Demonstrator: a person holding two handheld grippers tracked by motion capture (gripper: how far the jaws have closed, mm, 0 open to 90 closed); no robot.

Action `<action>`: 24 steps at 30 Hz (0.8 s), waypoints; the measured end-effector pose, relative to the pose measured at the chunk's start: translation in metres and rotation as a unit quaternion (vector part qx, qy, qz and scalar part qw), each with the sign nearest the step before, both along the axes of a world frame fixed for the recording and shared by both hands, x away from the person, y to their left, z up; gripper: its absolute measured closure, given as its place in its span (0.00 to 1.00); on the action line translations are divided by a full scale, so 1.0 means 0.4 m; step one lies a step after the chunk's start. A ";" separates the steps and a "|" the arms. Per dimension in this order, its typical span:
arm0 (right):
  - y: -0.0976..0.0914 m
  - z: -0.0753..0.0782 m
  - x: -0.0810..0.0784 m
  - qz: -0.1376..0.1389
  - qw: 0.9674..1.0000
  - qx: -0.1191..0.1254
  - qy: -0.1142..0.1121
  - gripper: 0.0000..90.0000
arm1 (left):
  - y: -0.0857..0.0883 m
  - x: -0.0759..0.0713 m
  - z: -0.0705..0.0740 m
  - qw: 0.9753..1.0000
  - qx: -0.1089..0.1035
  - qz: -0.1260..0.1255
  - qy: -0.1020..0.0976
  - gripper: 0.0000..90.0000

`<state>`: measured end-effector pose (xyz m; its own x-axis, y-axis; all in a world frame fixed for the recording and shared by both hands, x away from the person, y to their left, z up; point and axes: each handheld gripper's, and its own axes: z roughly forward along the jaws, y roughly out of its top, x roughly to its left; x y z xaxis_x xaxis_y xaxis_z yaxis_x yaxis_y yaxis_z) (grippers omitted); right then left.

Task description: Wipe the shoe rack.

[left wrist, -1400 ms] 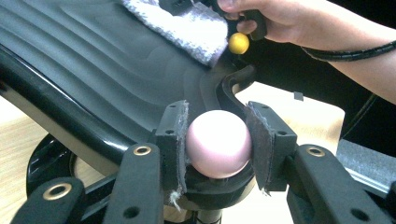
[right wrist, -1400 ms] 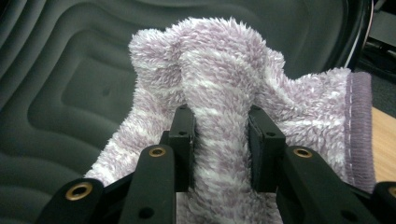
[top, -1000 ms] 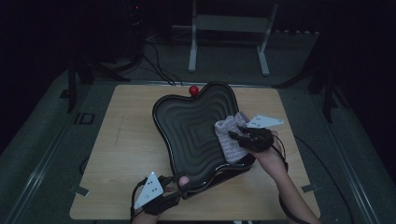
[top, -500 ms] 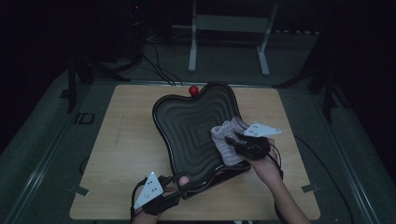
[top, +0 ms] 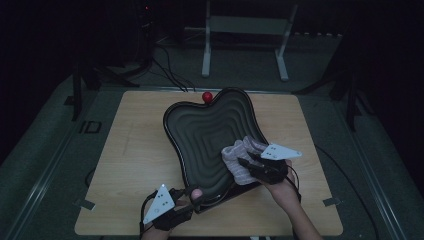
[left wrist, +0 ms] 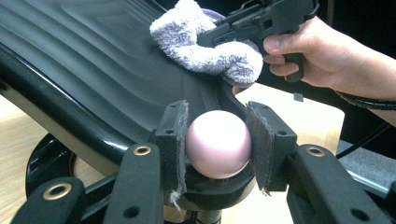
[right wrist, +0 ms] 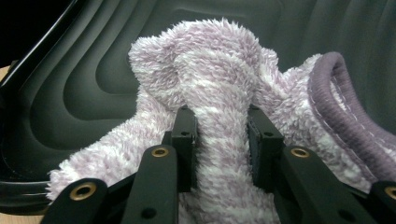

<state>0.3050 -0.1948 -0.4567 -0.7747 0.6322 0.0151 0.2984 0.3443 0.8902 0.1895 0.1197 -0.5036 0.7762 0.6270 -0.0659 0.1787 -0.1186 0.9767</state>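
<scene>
Holding the near left corner of the black ridged tray point(top: 205, 135), my left claw point(top: 192, 197) is clamped on a pink ball knob point(left wrist: 218, 143) that sits at the tray's rim; in the left gripper view both pads press against the knob's sides. That claw sits at the near left of the desk point(top: 135, 150), with its grey three-cornered plate on top. The tray lies across the middle of the desk, tilted, its wavy ridges running inward from a glossy rim. At its far edge I see a small red ball point(top: 206, 96) touching the rim.

Farther right, a fluffy cloth point(top: 242, 157) in pale lilac and white lies bunched on the tray's near right part, against the ridges. My right claw point(top: 245, 162) is clamped on a fold of that cloth: in the right gripper view the two pads squeeze a thick upright roll of it, and a purple stitched hem curves off to the right. The hand behind it comes in from the near right edge of the desk.
</scene>
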 end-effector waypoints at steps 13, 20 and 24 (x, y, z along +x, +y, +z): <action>0.060 0.151 0.087 -0.001 0.998 0.021 -0.051 0.77 | 0.000 0.000 0.000 1.000 0.002 -0.001 -0.002 0.67; 0.109 0.214 0.179 -0.021 0.998 0.009 -0.064 0.77 | 0.002 0.001 0.001 1.000 0.003 -0.003 -0.002 0.67; 0.130 0.228 0.219 -0.029 0.998 0.003 -0.062 0.77 | 0.002 0.001 0.000 1.000 0.003 -0.004 -0.002 0.67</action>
